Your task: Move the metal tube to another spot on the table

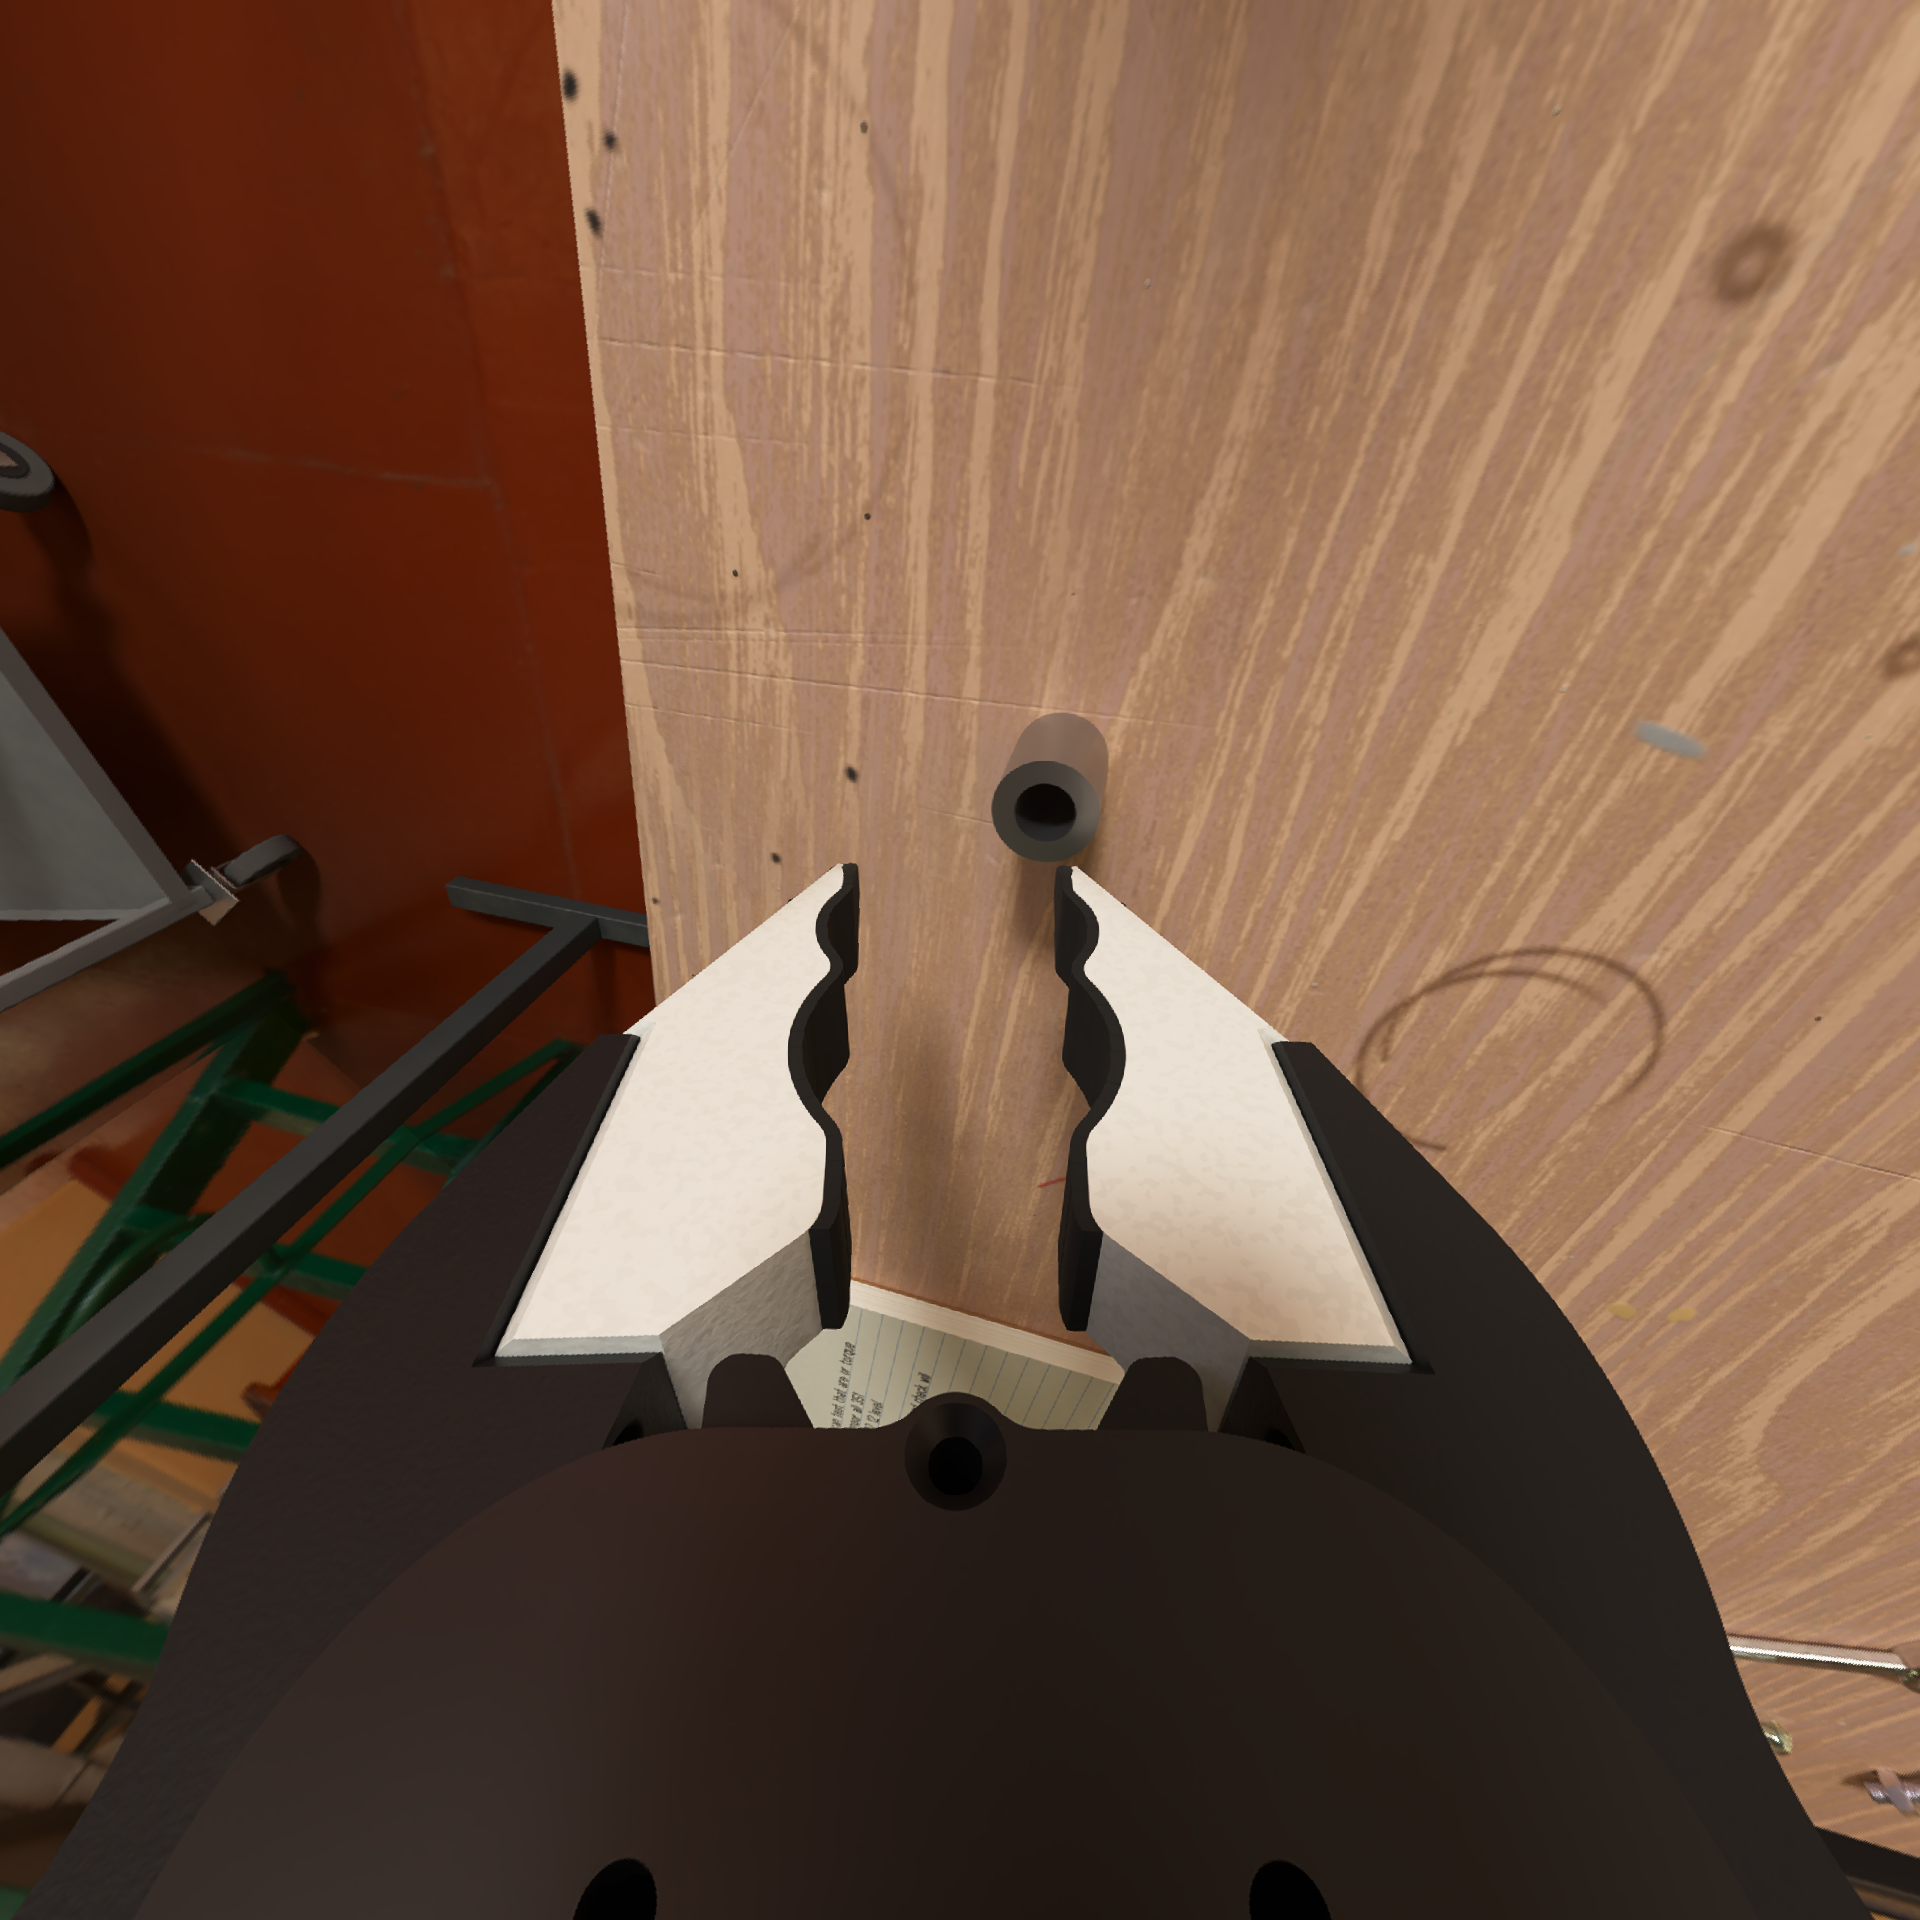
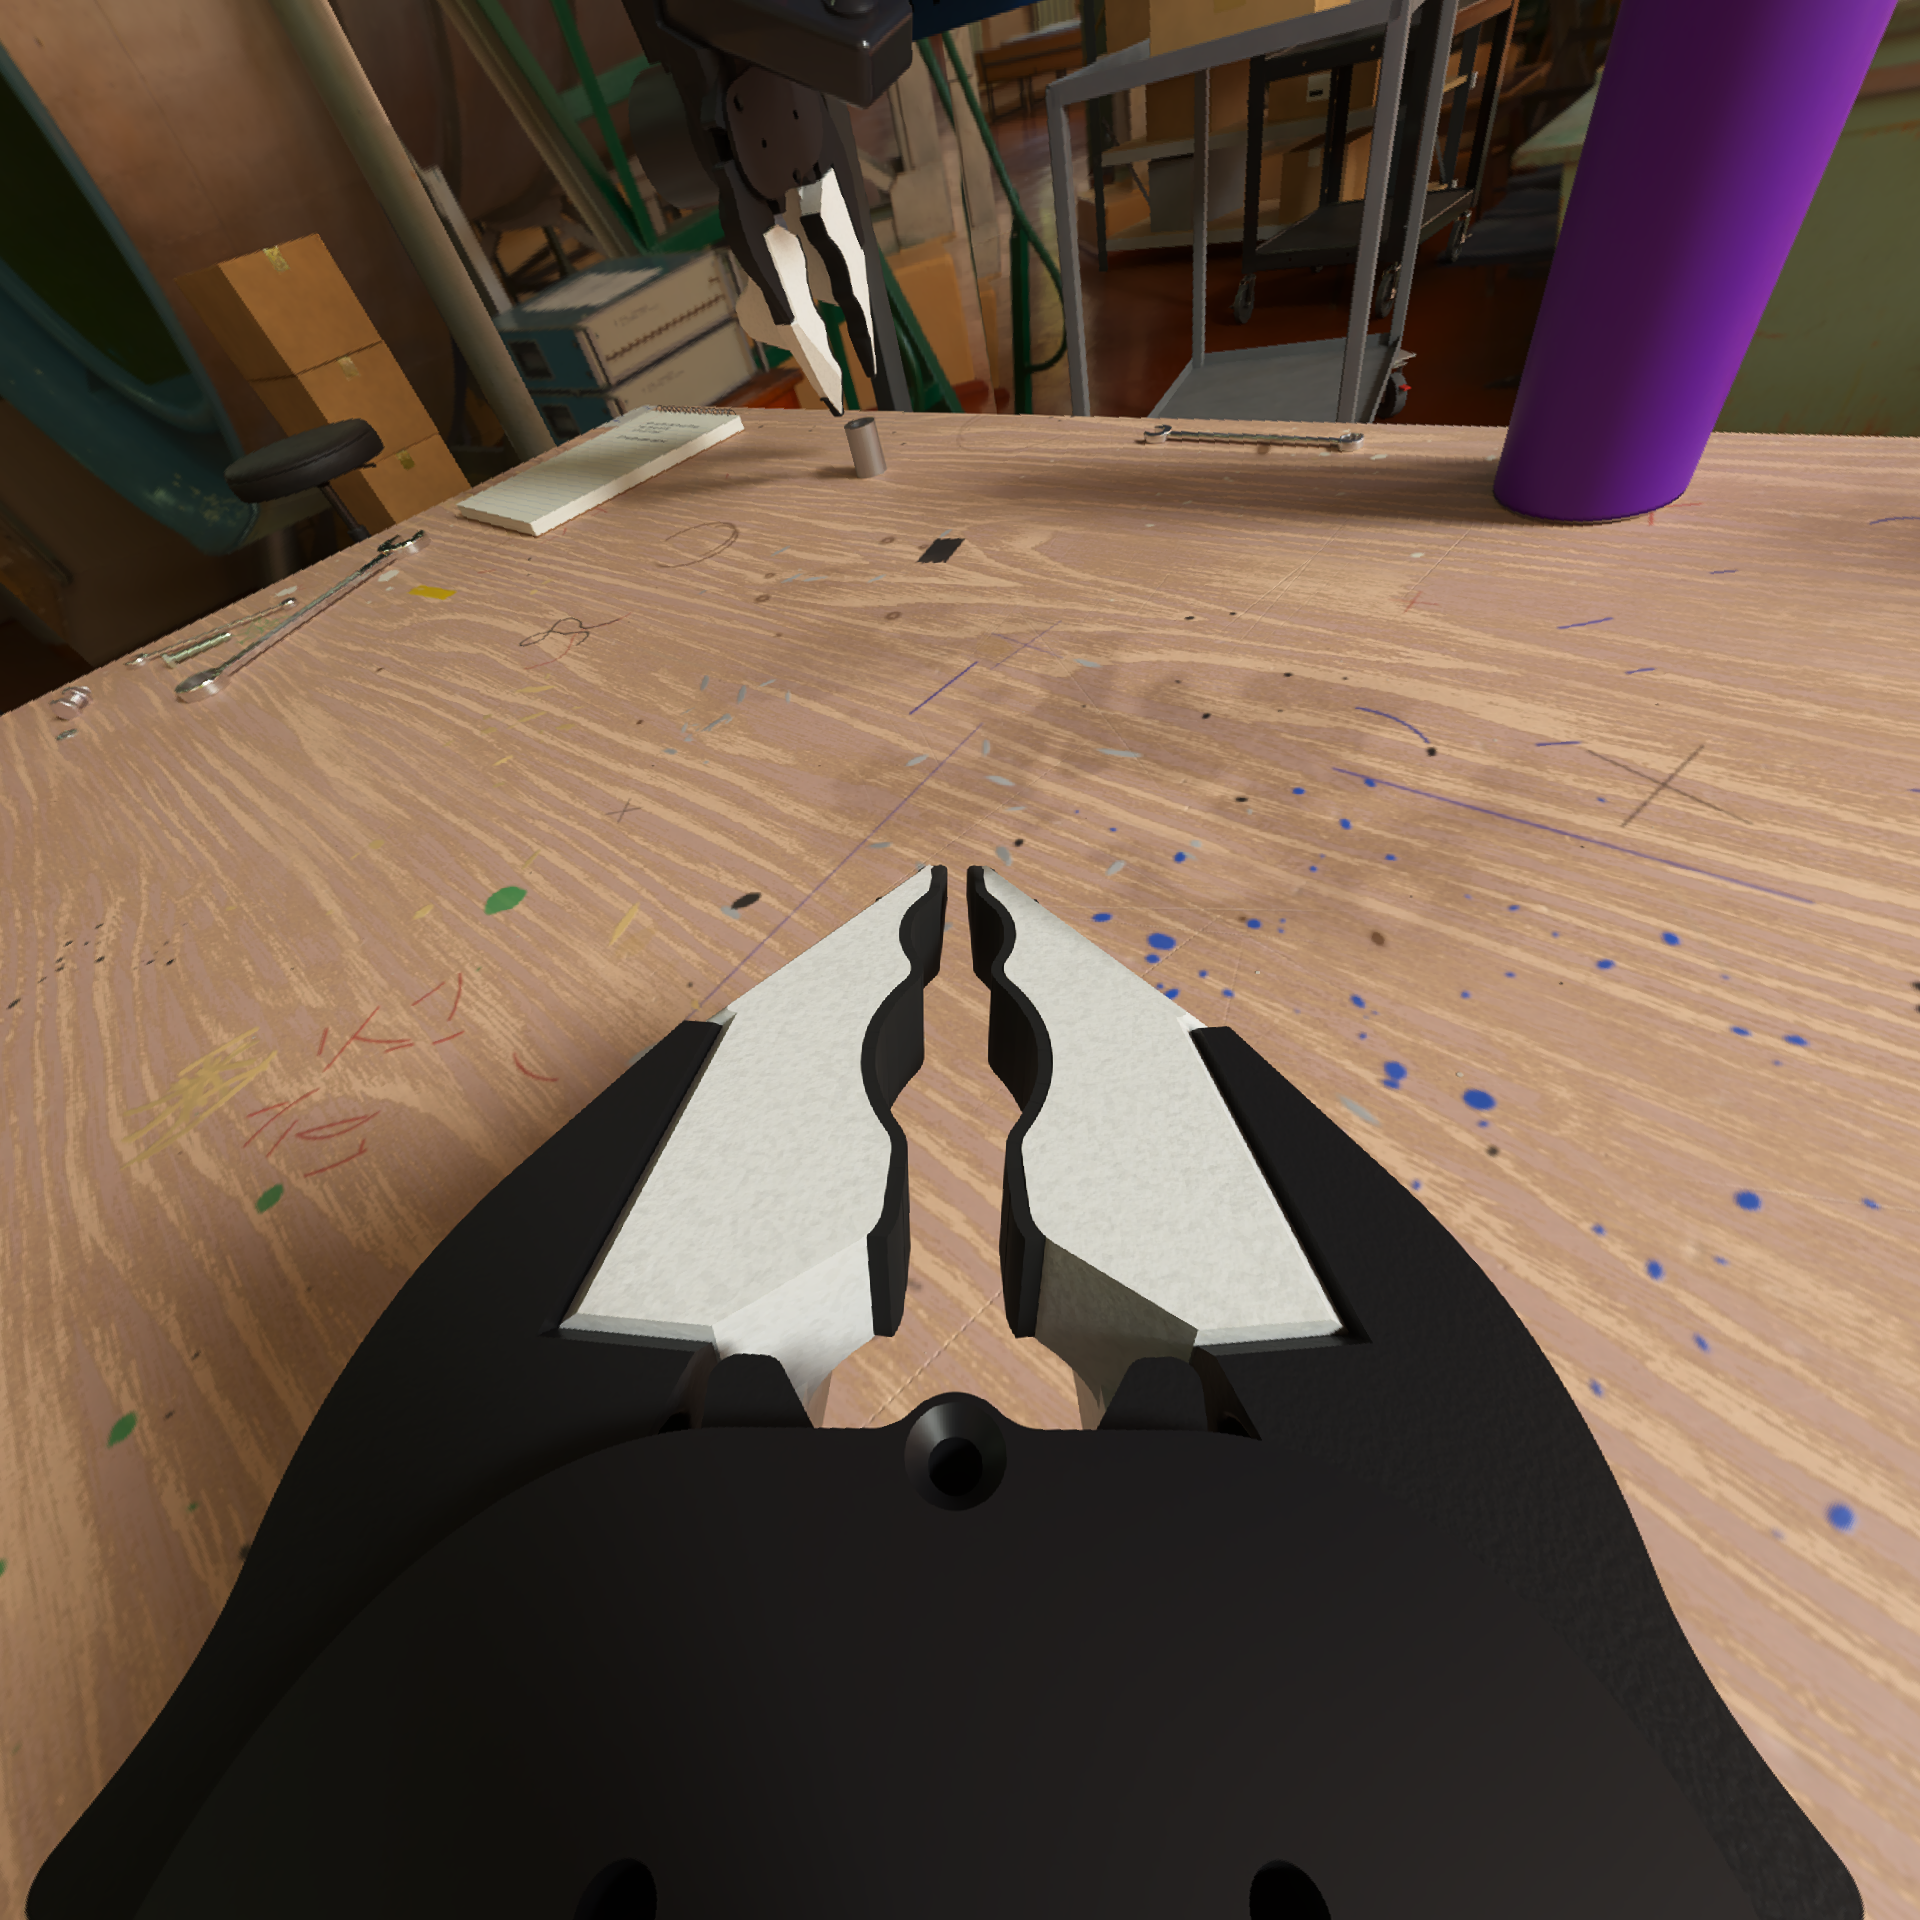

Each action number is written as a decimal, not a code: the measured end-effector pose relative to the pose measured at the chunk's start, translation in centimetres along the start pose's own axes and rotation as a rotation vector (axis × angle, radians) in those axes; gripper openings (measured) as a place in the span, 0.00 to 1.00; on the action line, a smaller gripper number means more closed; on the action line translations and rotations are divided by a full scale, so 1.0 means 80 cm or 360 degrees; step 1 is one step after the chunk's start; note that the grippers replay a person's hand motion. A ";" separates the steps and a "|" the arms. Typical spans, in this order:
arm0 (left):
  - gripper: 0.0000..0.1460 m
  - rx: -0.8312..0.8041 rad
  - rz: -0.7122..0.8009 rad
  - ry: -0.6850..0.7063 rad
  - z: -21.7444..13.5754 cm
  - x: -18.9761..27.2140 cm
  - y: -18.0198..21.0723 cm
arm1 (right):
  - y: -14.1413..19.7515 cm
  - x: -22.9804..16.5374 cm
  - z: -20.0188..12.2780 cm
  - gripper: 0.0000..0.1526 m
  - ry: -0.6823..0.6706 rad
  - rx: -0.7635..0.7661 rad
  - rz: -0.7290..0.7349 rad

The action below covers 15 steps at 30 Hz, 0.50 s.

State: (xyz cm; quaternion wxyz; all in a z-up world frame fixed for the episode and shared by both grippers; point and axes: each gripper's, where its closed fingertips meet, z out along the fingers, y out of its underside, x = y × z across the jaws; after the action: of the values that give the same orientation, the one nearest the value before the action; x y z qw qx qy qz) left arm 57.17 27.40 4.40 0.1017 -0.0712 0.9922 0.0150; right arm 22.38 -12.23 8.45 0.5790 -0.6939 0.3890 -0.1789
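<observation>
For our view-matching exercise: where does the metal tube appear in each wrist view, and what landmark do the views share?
Left wrist view: metal tube at centre, standing just beyond the open left gripper.
Right wrist view: small, upper middle, near the table's far edge.
Shared landmark: the notepad.

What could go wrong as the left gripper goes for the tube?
1. The metal tube stands upright, offset toward one finger of the open left gripper; a fingertip could tip it.
2. Tipped, it may roll: the table edge is close.
3. The notepad lies nearby, limiting placement there.
</observation>
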 end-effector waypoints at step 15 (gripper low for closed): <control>0.25 -0.0005 0.0081 -0.0103 -0.022 0.012 -0.003 | 0.004 -0.013 -0.010 0.02 -0.0022 -0.0020 -0.0037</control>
State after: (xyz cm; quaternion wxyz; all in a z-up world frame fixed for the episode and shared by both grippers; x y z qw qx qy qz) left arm 55.91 26.91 5.90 0.1331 -0.0456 0.9898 0.0213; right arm 21.03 -11.97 8.60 0.5753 -0.7031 0.3780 -0.1783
